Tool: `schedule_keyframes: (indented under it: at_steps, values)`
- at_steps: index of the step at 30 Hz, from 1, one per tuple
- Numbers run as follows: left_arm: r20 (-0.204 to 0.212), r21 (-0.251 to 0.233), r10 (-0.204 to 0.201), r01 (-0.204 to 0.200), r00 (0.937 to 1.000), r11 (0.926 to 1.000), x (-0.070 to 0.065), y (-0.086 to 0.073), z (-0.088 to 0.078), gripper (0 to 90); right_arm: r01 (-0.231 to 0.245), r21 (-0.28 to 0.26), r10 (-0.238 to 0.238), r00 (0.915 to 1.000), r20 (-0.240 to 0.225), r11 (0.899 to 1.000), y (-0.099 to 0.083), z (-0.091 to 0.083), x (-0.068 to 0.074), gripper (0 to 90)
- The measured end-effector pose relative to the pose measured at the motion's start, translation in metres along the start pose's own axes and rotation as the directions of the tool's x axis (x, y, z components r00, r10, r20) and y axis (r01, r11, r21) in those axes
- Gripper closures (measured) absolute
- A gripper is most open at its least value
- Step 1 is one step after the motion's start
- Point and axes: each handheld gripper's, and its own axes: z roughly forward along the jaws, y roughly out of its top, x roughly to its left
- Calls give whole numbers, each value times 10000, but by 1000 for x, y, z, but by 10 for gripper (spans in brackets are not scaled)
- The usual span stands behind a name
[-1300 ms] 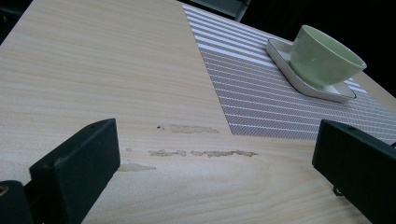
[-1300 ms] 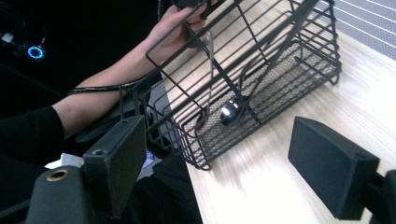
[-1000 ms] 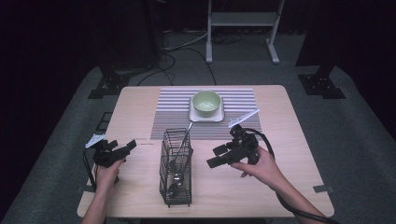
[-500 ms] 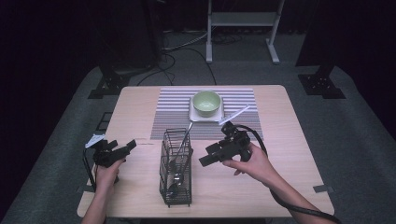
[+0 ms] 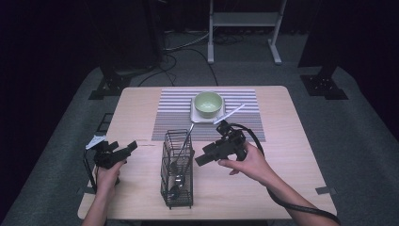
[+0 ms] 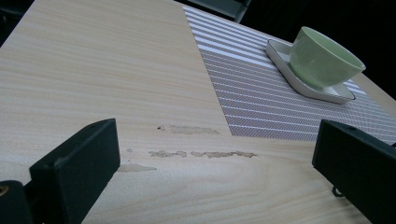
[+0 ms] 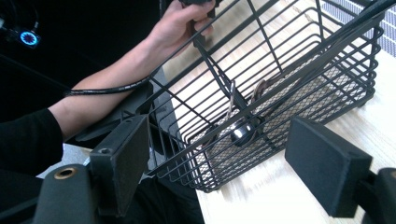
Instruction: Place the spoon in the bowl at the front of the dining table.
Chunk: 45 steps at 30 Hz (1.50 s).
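A black wire basket (image 5: 178, 175) stands at the table's front centre. It holds metal spoons (image 7: 243, 130), and one long handle (image 5: 187, 137) leans out toward the far side. My right gripper (image 5: 201, 159) hovers just right of the basket, pointing left at it. In the right gripper view this gripper (image 7: 224, 158) is open, with the basket (image 7: 289, 70) close beyond the jaws and nothing between them. My left gripper (image 5: 130, 147) rests at the front left, open and empty, and its own view (image 6: 215, 163) looks across bare wood.
A green bowl (image 5: 208, 103) sits on a white square plate (image 5: 194, 116) on the striped placemat (image 5: 169, 117) at the back centre. The left gripper view has the bowl (image 6: 322, 58) far right and dried stains (image 6: 201, 153) on the wood.
My right gripper has moved left, closer to the wire basket. The left gripper has stayed where it was.
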Motion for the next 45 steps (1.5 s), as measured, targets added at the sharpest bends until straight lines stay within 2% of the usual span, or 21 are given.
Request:
schedule_keyframes:
  at_steps: [9, 16, 22, 23, 24, 26, 28, 29, 31, 33, 36, 37, 38, 40, 45]
  values:
    - [13, 9, -8, 8, 10000, 10000, 0, 0, 0, 0, 4, 441, -9, 9999, 115, 9990, 7, 10, 2, 216]
    - [11, 9, -15, 15, 10000, 10000, 0, 0, 0, 0, 52, 558, -50, 10000, -32, 9984, 14, 15, 4, 216]
    - [22, -6, -34, 34, 10000, 10000, 0, 0, 0, 0, 81, 598, -89, 9999, 122, 9982, 18, 18, 5, 226]
    - [16, -16, -41, 41, 10000, 10000, 0, 0, 0, 0, 47, 567, -57, 9998, 167, 9984, 20, 18, 4, 276]
    - [16, -16, -41, 41, 10000, 10000, 0, 0, 0, 0, 47, 567, -57, 9998, 167, 9984, 20, 18, 4, 276]
    - [14, 2, -31, 31, 10000, 10000, 1, 0, 0, 0, 125, 524, -140, 9995, 279, 9985, 21, 17, 2, 342]
    - [11, 4, -47, 47, 10000, 10000, 1, 0, 0, 0, 140, 521, -156, 9994, 294, 9985, 21, 16, 1, 369]
    - [11, 7, -47, 47, 10000, 10000, 1, 0, 0, 0, 95, 439, -113, 9990, 430, 9990, 21, 16, 1, 430]
    - [18, 1, -29, 29, 10000, 10000, 0, 0, 0, 0, 40, 442, -60, 9990, 446, 9990, 21, 16, 1, 447]
    - [21, -13, -39, 39, 10000, 10000, 0, 0, 0, 0, 176, 458, -201, 9983, 541, 9988, 21, 17, 1, 508]
    - [10, -6, -38, 38, 10000, 10000, 0, 0, -1, 0, 240, 575, -271, 9982, 529, 9981, 21, 19, 2, 591]
    - [10, -6, -38, 38, 10000, 10000, 0, 0, -1, 0, 240, 575, -271, 9982, 529, 9981, 21, 19, 2, 591]
    - [5, -21, -45, 45, 10000, 10000, 1, 0, -1, 0, 300, 743, -337, 9982, 489, 9968, 22, 21, 2, 640]
    - [5, -15, -45, 45, 10000, 10000, 1, 0, -1, 0, 280, 737, -321, 9980, 539, 9969, 22, 22, 2, 658]
    - [1, -29, -55, 55, 10000, 10000, 1, 0, -1, 0, 364, 720, -400, 9980, 487, 9967, 22, 23, 2, 803]
